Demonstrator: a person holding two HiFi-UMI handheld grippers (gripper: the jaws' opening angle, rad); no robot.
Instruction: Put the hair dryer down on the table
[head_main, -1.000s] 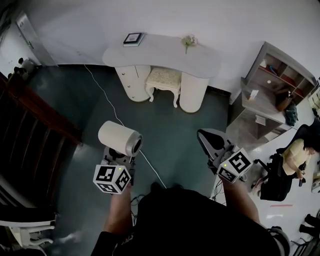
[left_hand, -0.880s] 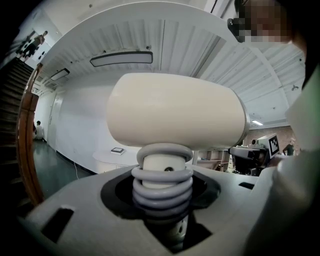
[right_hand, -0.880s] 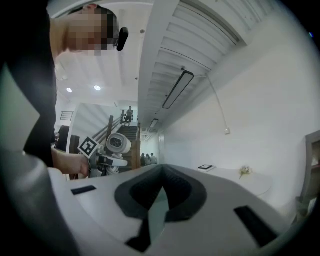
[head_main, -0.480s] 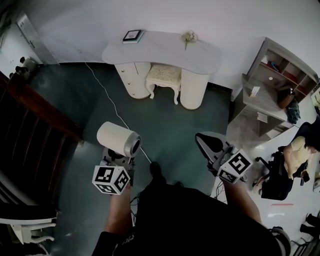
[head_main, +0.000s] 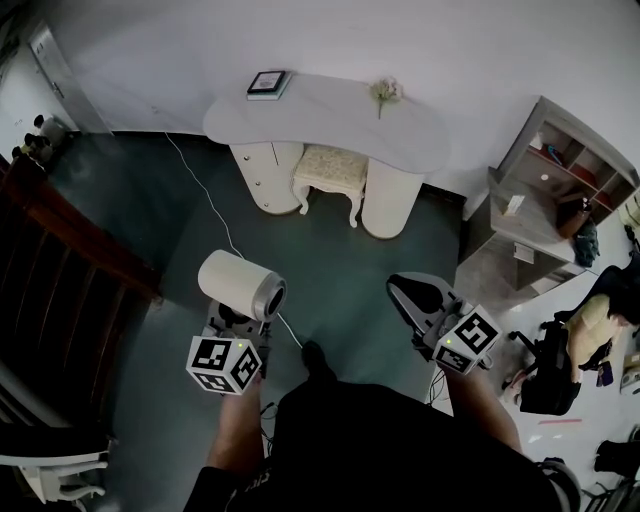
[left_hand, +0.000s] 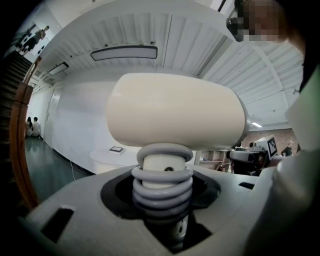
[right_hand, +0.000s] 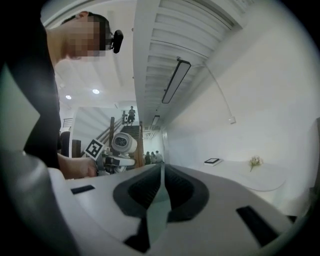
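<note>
Carrying hair dryer (head_main: 241, 285), my left gripper (head_main: 236, 318) clamped round it; right gripper (head_main: 406, 292) closed, empty; table (head_main: 330, 110) well ahead, approach next.

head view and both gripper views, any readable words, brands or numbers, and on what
No readable text anywhere.
left marker cube and right marker cube: square patterns only, no letters.
hair dryer: no brand shows.
dark-framed item on the white dressing table: too small to read.

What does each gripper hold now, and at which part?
The left gripper grips the hair dryer by its handle, below the barrel. The right gripper is shut, empty.
</note>
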